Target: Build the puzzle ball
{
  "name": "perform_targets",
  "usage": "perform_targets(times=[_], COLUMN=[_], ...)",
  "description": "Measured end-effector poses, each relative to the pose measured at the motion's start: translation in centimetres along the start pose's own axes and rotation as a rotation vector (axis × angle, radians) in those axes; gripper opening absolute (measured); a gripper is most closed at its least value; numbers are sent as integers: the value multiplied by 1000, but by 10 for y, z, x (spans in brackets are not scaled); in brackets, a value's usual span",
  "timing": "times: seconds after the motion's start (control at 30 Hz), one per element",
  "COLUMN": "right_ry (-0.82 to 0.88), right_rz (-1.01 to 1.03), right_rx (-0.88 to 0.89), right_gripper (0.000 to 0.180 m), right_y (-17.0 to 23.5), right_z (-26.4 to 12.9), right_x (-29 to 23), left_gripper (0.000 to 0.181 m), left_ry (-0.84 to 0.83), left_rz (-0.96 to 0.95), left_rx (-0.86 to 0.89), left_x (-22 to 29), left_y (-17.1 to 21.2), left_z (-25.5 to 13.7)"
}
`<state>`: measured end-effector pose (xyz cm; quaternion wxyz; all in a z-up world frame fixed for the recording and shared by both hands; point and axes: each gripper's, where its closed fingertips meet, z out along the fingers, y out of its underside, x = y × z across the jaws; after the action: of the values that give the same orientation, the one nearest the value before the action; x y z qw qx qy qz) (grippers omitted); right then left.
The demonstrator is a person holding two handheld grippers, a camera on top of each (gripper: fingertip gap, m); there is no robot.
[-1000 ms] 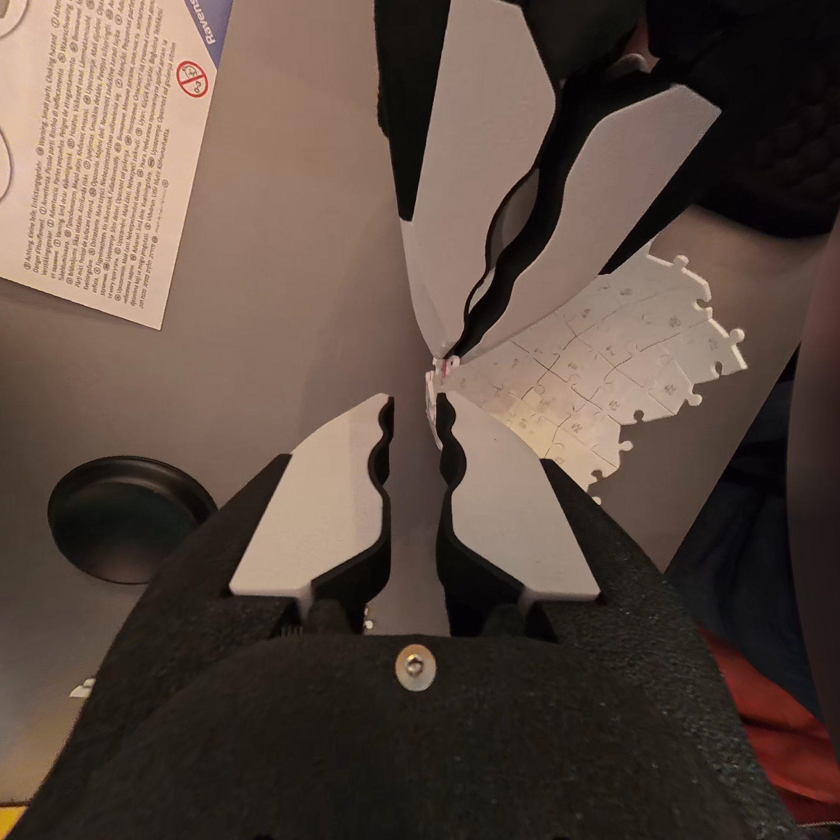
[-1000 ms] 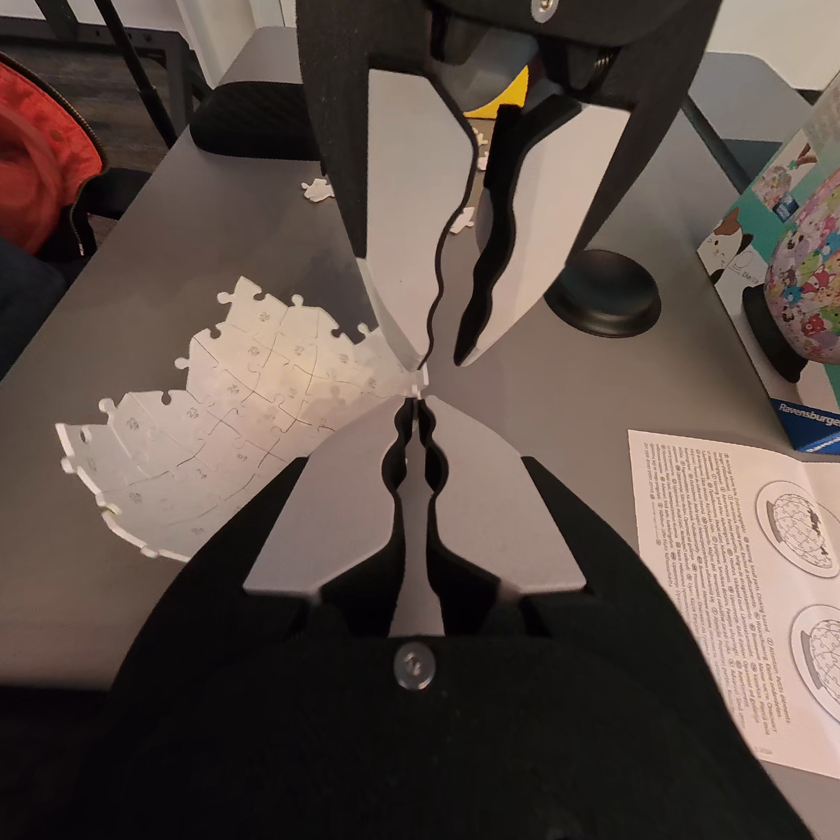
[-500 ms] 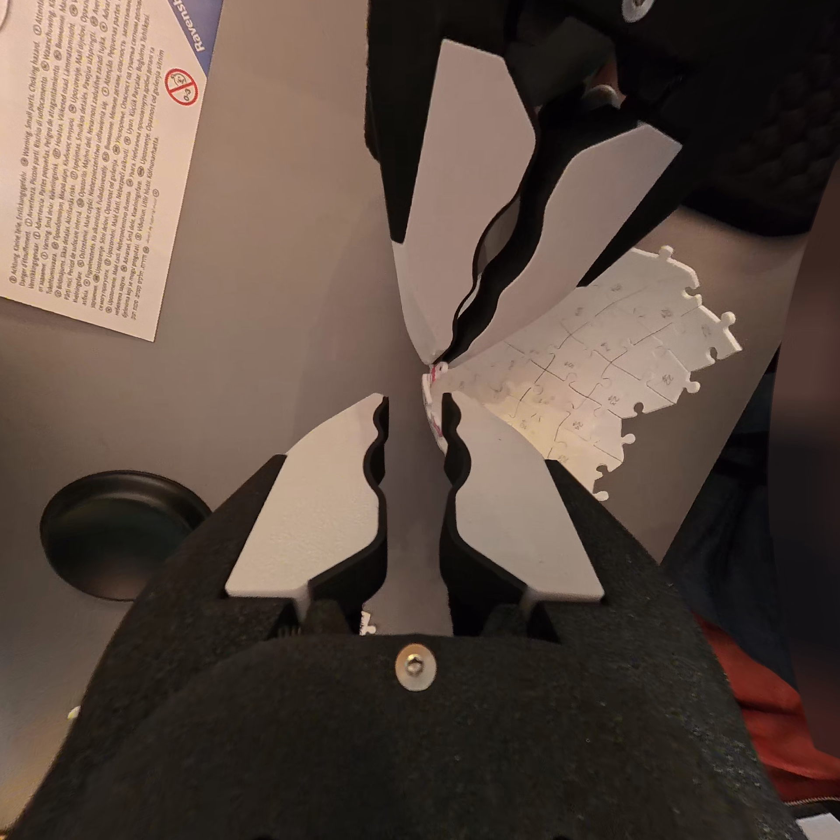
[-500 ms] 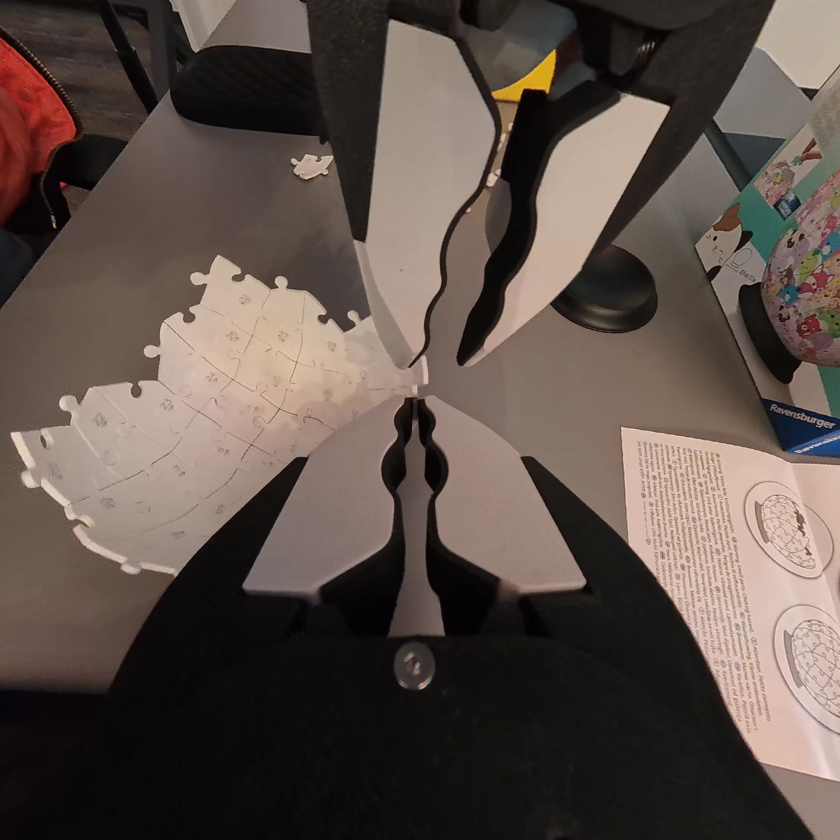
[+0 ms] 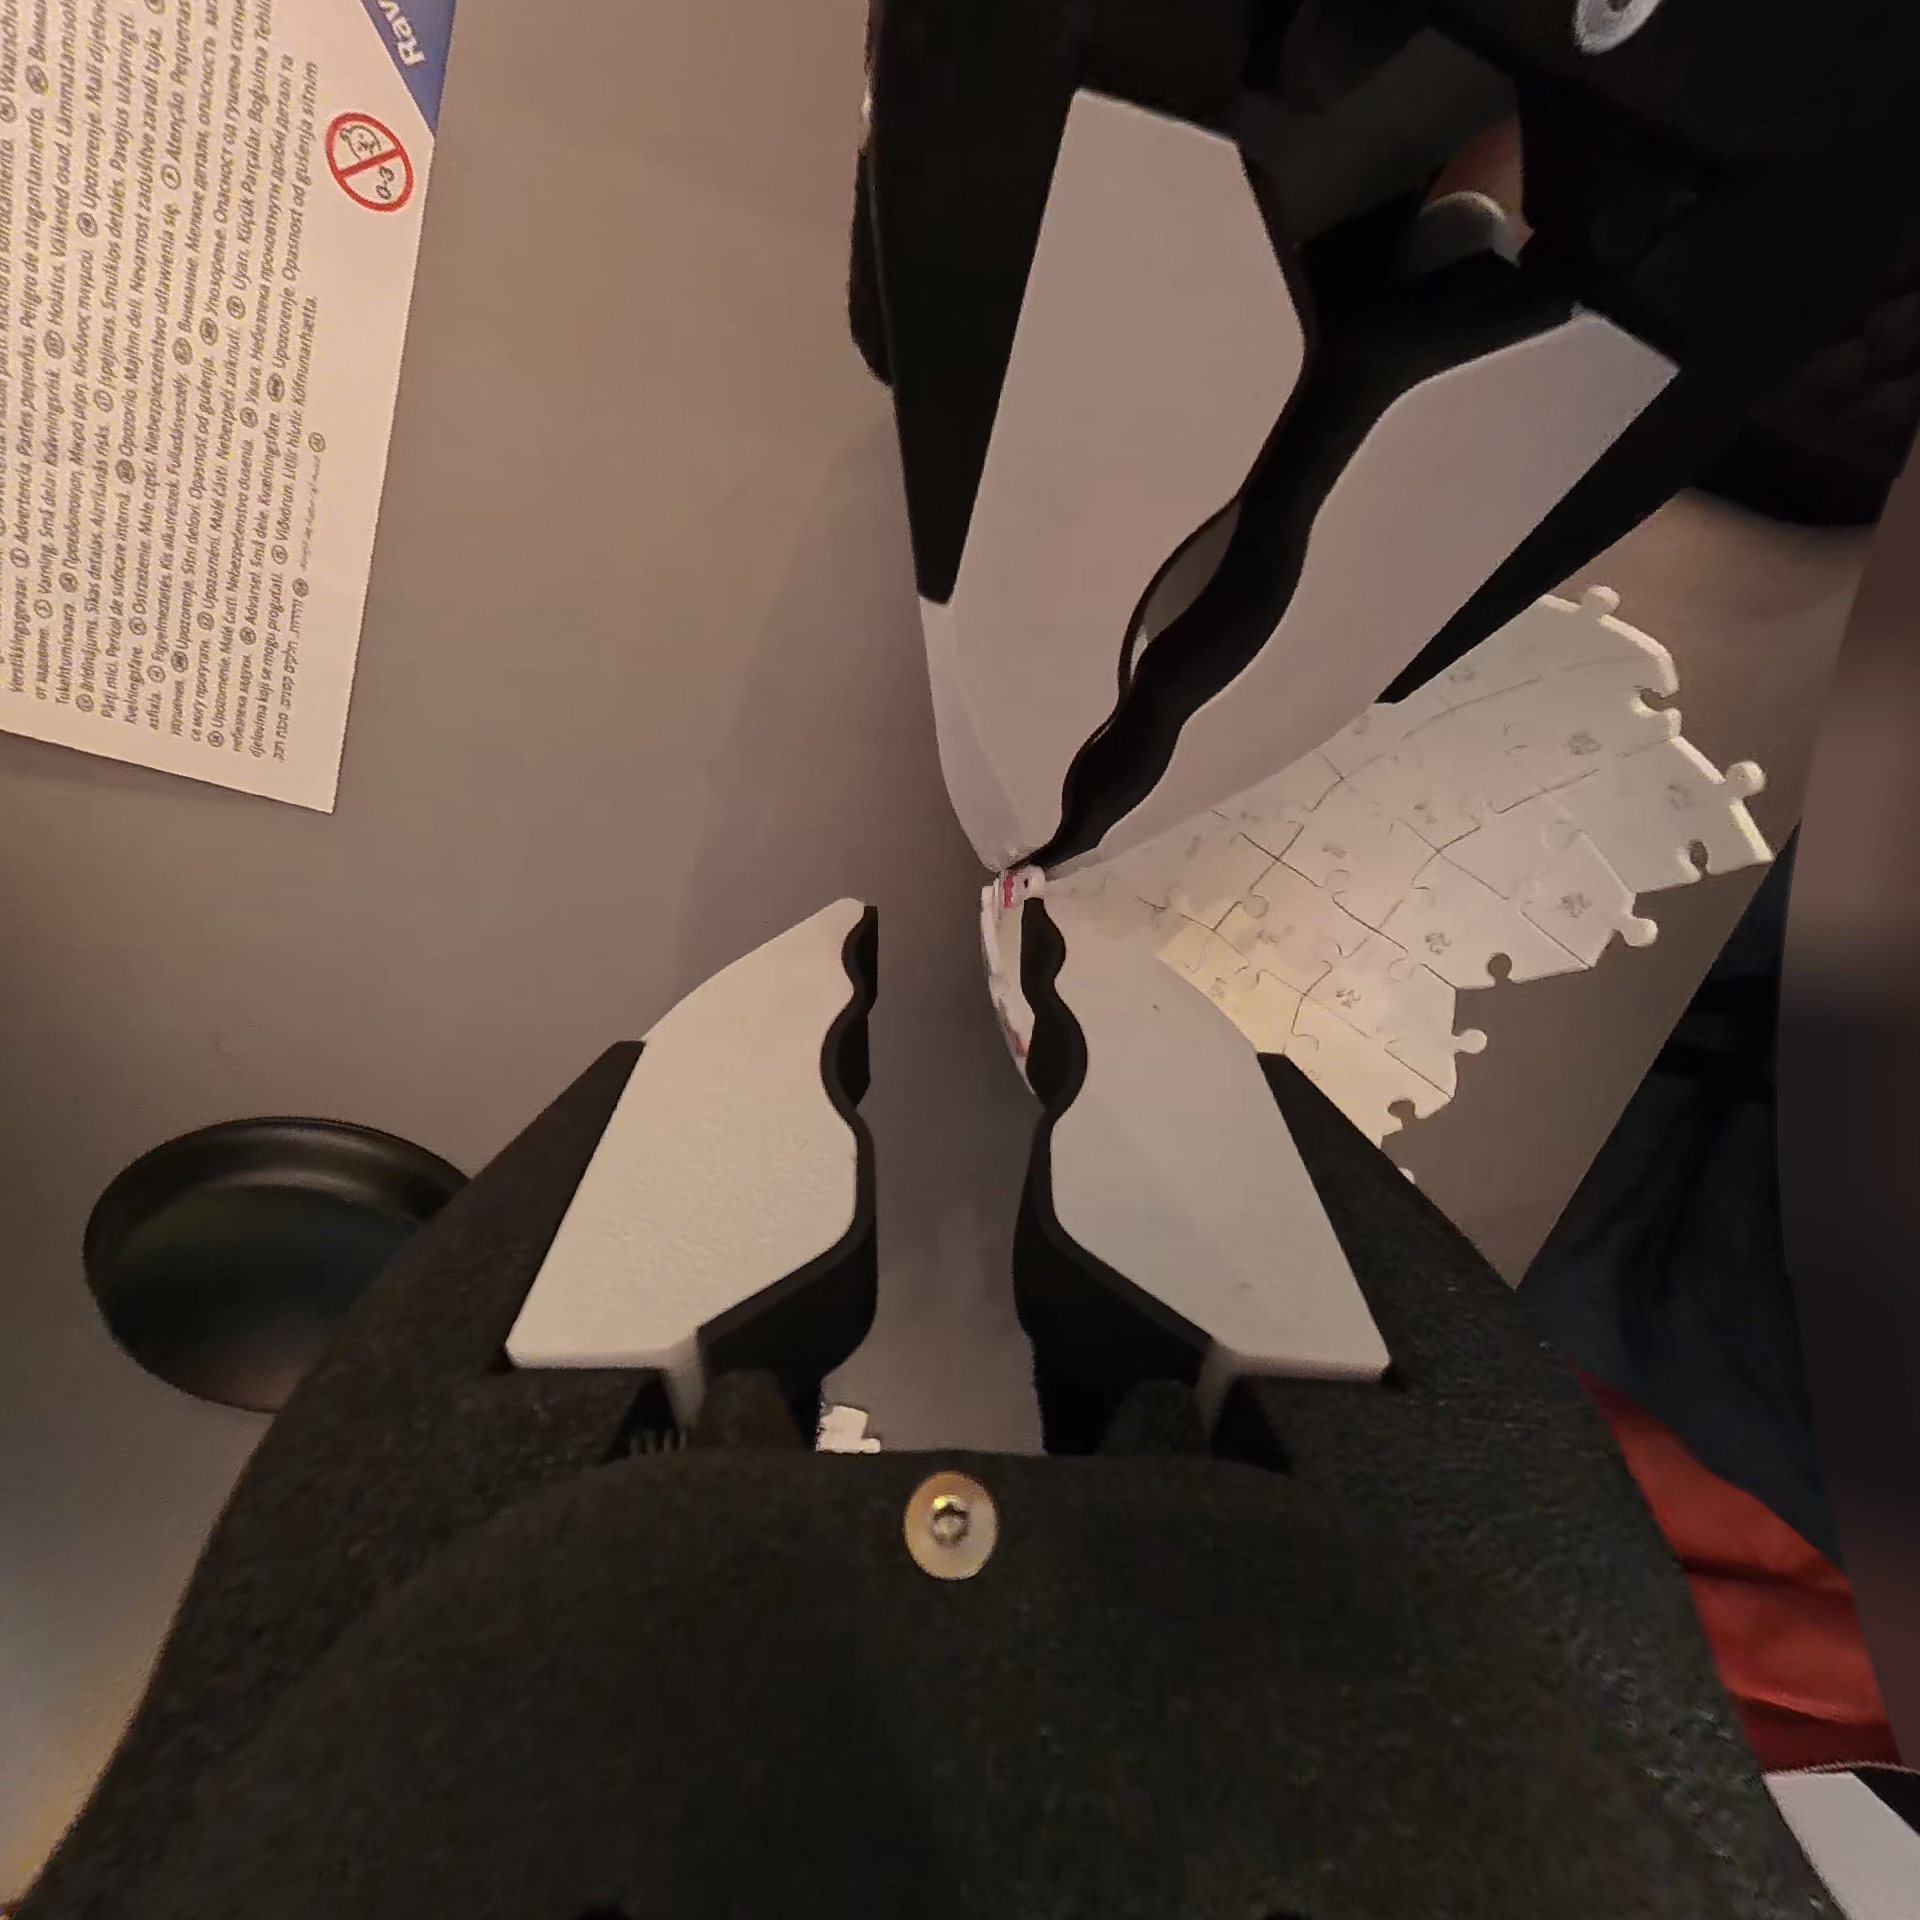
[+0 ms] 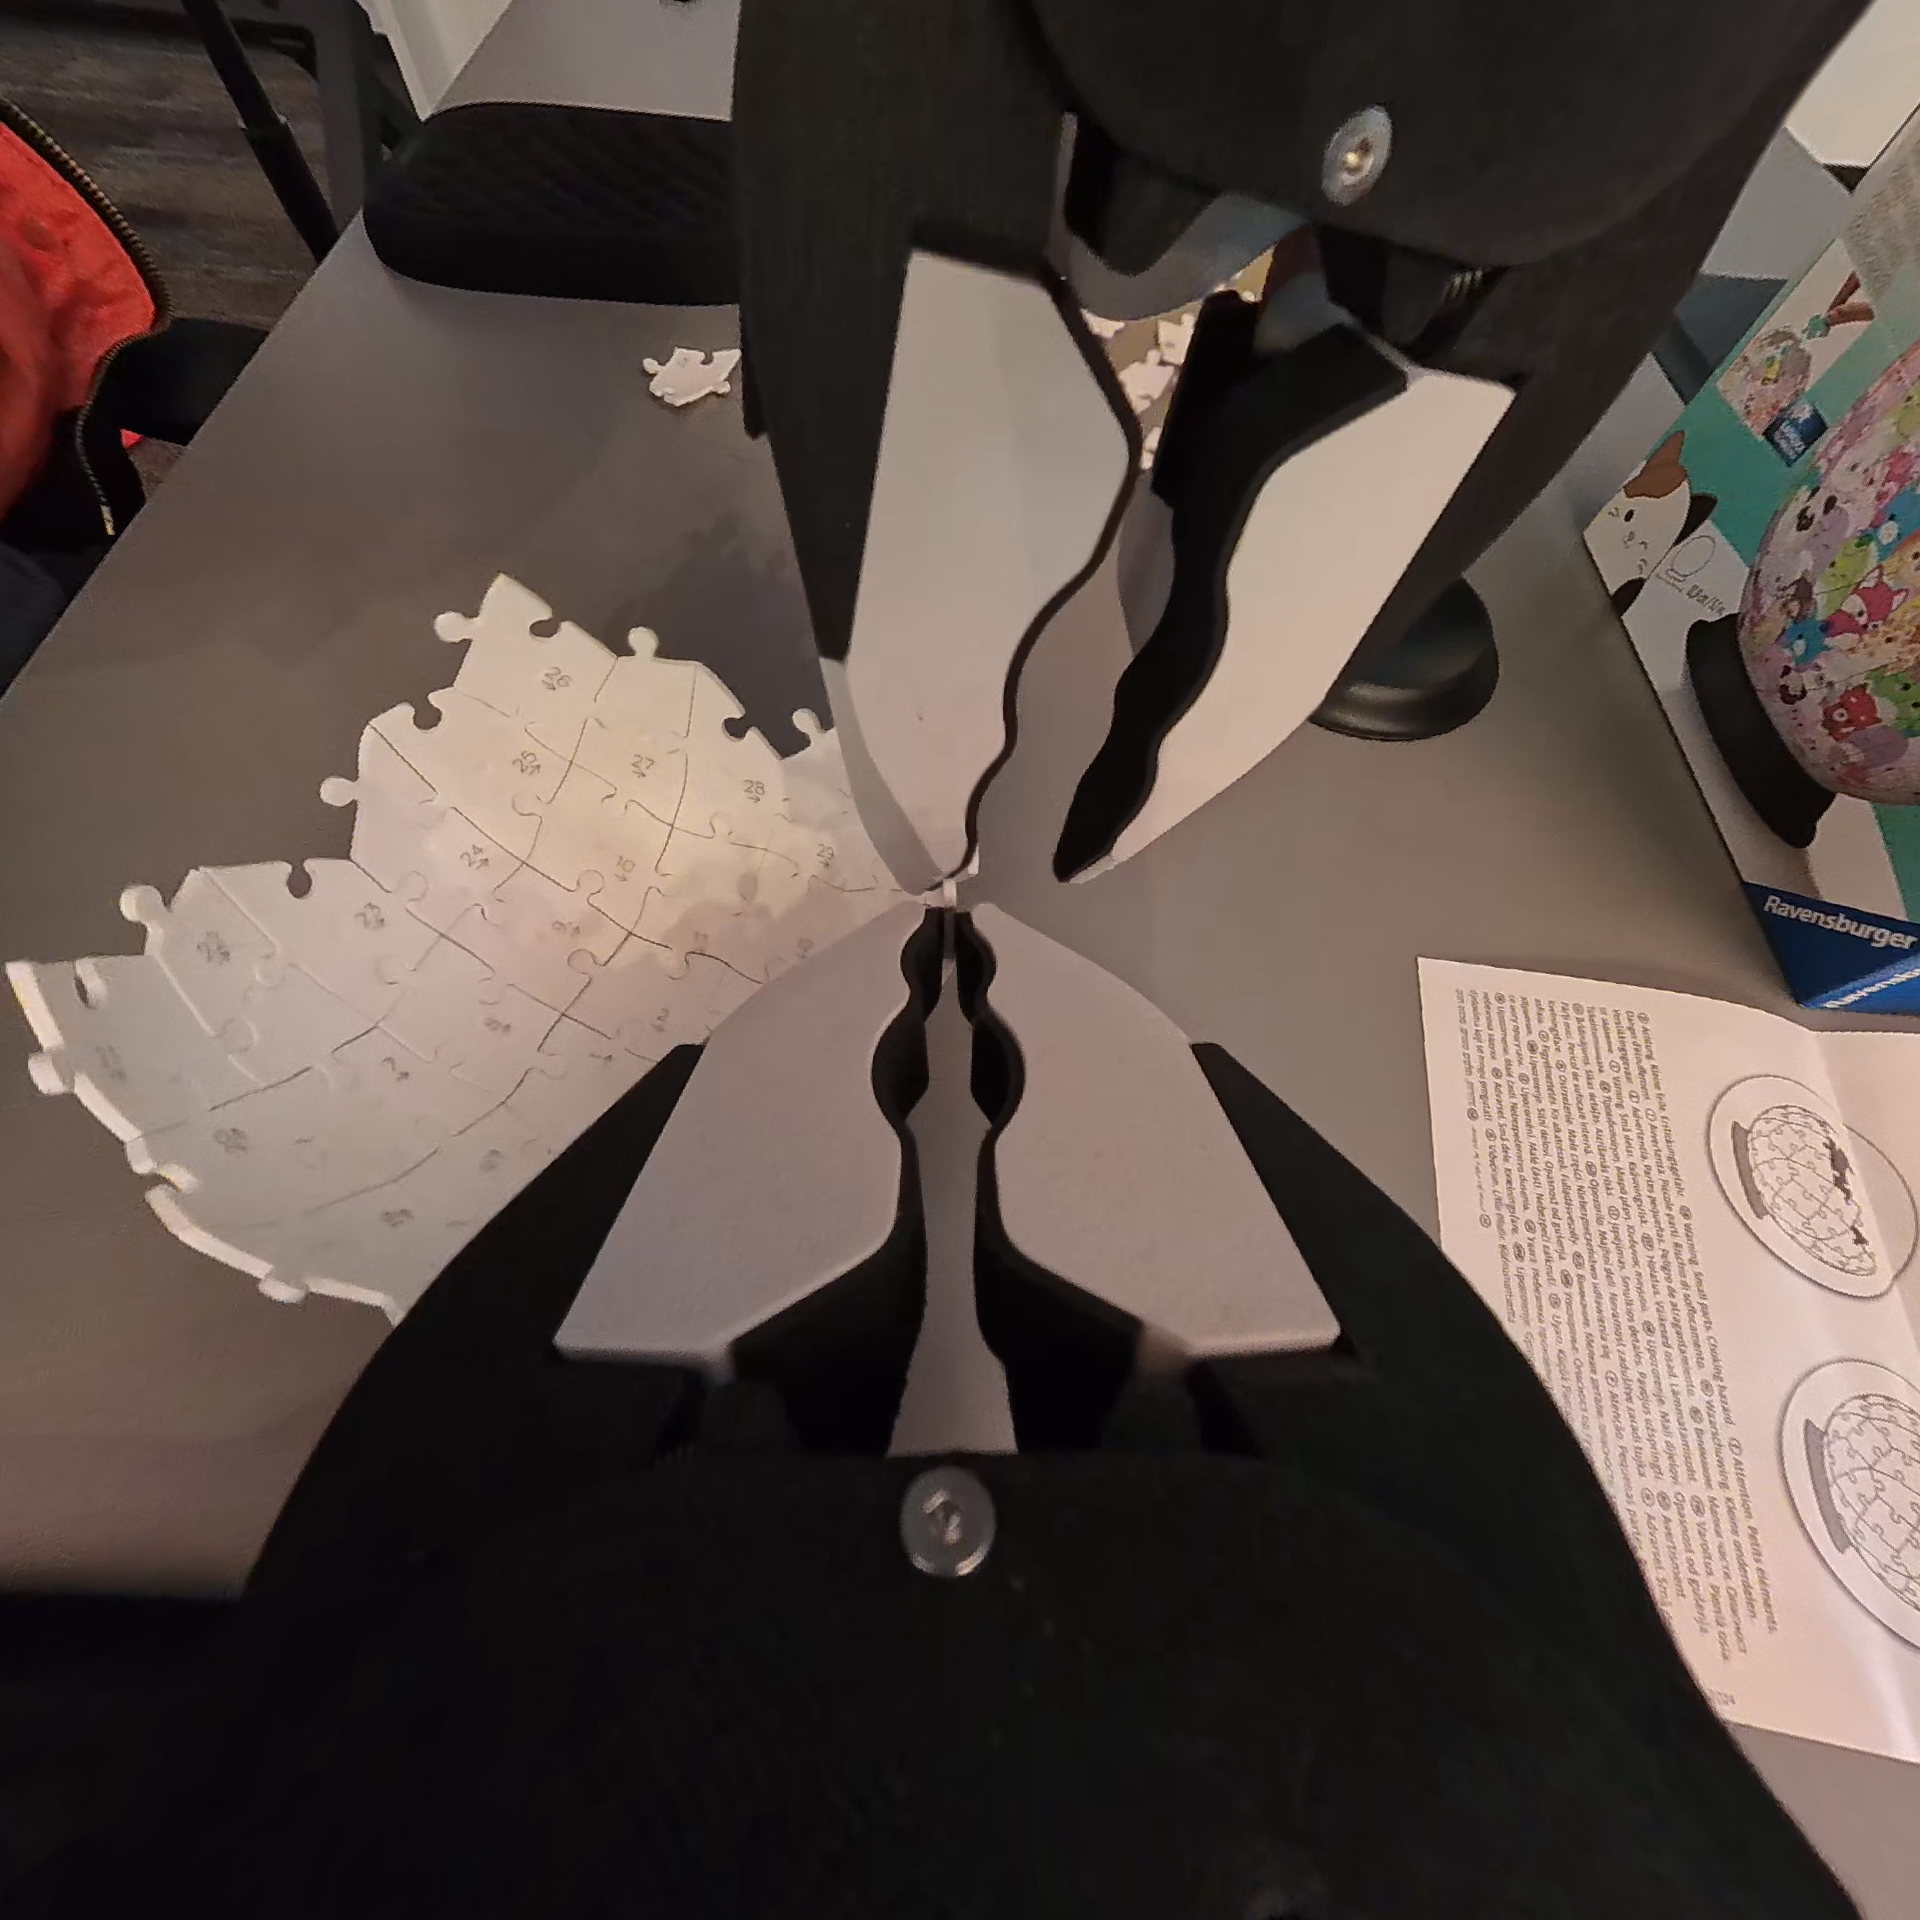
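Observation:
A white curved section of joined puzzle pieces (image 6: 468,935), numbered backs up, is held above the grey table (image 6: 1299,987). My right gripper (image 6: 948,914) is shut on the section's pointed end. In the left wrist view the section (image 5: 1455,862) fans out to the right, and the right gripper (image 5: 1029,862) comes down from above, pinching its tip. My left gripper (image 5: 945,914) is open, and the section's edge lies along the inside of its right finger (image 5: 1164,1143). From the right wrist view the left gripper (image 6: 1003,873) reaches in from above, tip to tip with mine.
A folded instruction leaflet (image 6: 1662,1299) lies to the right, also in the left wrist view (image 5: 208,416). A black round stand (image 5: 239,1257) sits on the table. The puzzle box (image 6: 1818,623) stands far right. Loose pieces (image 6: 691,371) lie at the back. A red bag (image 6: 62,291) is beyond the left edge. The grippers are tip to tip, or close to it.
My left gripper's fingers have spread a little wider. The two grippers have come closer together, and the puzzle section has swung slightly while the right gripper keeps hold.

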<state>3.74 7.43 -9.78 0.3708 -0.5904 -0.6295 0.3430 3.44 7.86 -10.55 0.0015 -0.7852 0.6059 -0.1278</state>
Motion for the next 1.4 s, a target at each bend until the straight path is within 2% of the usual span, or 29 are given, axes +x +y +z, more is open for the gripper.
perform_targets(times=[0.17,0.43,0.7,0.83,0.97,1.07,1.2,1.27,1.33,1.4], right_ry=[2,12,30,69,28,48,159,170,180,152], right_rz=[-4,-1,-10,-17,32,22,74,133,219,290], right_rx=[-10,-13,2,31,35,9,-80,-203,-282,-286], right_gripper=[3,3,4,18,10,11,11,12,14,17], right_y=[2,4,3,-2,0,4,17,34,48,51], right_z=[1,1,1,-2,-2,-2,-9,-13,-18,-20], right_x=[1,4,7,12,10,13,34,38,41,39], left_gripper=[23,7,3,2,2,2,2,3,11,14], left_ry=[9,20,-2,-15,-16,-18,6,23,55,59], left_rz=[8,58,98,113,119,124,118,100,85,81], left_rx=[-2,7,8,12,8,-1,-15,-9,11,27], left_x=[0,4,3,4,5,4,8,12,17,19], left_y=[0,0,1,0,0,1,6,7,5,3], left_z=[2,5,4,4,5,5,6,7,6,4])
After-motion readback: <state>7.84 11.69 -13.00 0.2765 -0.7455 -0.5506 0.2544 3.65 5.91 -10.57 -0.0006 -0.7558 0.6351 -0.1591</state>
